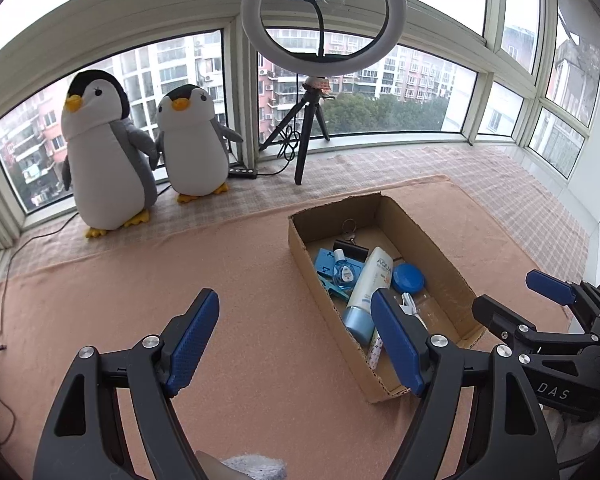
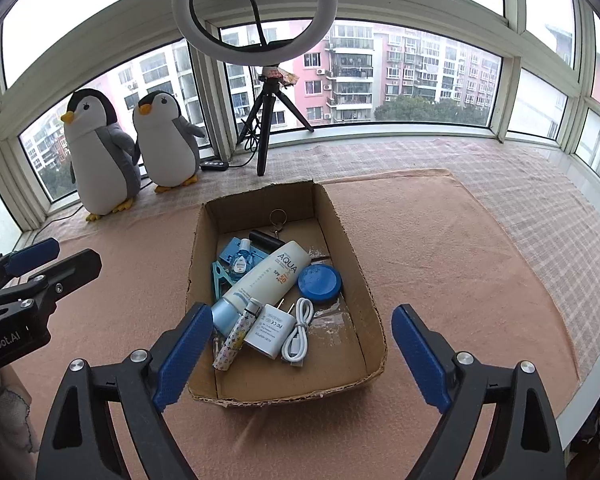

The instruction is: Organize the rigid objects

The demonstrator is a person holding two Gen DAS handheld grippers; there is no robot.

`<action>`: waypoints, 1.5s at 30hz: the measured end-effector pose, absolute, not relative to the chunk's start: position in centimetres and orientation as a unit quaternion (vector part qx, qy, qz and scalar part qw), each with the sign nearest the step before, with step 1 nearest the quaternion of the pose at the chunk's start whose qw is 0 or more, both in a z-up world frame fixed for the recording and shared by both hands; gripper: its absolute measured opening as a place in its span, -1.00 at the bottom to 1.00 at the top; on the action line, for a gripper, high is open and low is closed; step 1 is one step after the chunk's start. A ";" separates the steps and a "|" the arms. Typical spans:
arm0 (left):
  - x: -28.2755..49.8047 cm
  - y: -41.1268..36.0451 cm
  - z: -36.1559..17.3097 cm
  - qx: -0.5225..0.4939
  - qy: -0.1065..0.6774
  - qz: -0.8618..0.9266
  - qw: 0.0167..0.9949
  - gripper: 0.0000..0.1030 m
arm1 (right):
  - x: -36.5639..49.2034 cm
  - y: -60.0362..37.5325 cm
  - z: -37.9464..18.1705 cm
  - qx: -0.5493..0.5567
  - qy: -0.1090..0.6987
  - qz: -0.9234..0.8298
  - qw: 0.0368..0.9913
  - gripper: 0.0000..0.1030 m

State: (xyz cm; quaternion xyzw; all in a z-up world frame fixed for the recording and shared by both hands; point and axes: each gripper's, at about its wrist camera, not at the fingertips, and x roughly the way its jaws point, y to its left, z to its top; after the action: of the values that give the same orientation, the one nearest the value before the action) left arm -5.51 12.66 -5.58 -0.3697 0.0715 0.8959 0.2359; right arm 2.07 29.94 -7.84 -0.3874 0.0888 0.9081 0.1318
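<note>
Left gripper (image 1: pixel 296 336): hanging open above the peach mat, nothing between the blue pads, right pad overlapping the near-left wall of the box in its own view.
Right gripper (image 2: pixel 302 350): standing wide open and empty over the near end of the box, pads well apart on either side of the contents.
Cardboard box (image 2: pixel 364 276): lying on the mat with flaps torn, open top facing up, holding every loose item.
Sunscreen tube (image 2: pixel 266 276): lying diagonally across the middle, "AQUA" print facing up, pale blue cap pointing toward the near-left corner.
Blue round tin (image 2: pixel 320 278): resting flat just beside the tube, against the right side of the floor.
White charger plug (image 2: pixel 270 330): lying near the front, prongs pointing toward the tube.
White cable (image 2: pixel 300 330): lying coiled, touching the plug's right side.
Patterned slim stick (image 2: pixel 234 344): lying tilted beside the plug; possibly a lighter or pen, print too small for telling.
Small blue items (image 2: pixel 236 260): crowding the far-left area, a clear little bottle and a teal clip among them.
Key ring (image 2: pixel 278 218): lying toward the far wall next to a dark cylinder.
Peach mat (image 2: pixel 460 260): covering the sill under the box.
Plush penguins (image 1: pixel 112 152): standing side by side at the window, well apart from the box.
Ring light (image 1: pixel 324 12): standing on a tripod behind the box.
</note>
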 end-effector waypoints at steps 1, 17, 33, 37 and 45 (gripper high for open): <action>-5.3 12.4 -5.4 -0.367 0.070 0.897 0.234 0.53 | 2.3 29.7 -7.5 -0.384 0.086 0.910 0.132 0.72; -2.9 10.6 -3.9 -0.348 0.067 0.908 0.226 0.56 | 4.6 27.5 -4.9 -0.356 0.081 0.921 0.134 0.78; -2.5 10.4 -4.0 -0.347 0.067 0.909 0.222 0.56 | 4.9 26.9 -4.7 -0.354 0.075 0.923 0.133 0.78; -2.5 10.4 -3.9 -0.347 0.067 0.909 0.222 0.56 | 4.9 26.9 -4.7 -0.353 0.075 0.923 0.133 0.78; -2.6 10.6 -3.9 -0.347 0.069 0.909 0.222 0.56 | 4.9 27.0 -4.7 -0.354 0.076 0.923 0.133 0.78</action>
State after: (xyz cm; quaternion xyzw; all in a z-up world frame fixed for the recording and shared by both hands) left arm -2.58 10.55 -3.92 -0.3474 0.0688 0.9085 0.2217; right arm 4.87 26.98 -4.67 -0.3539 0.0762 0.9226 0.1332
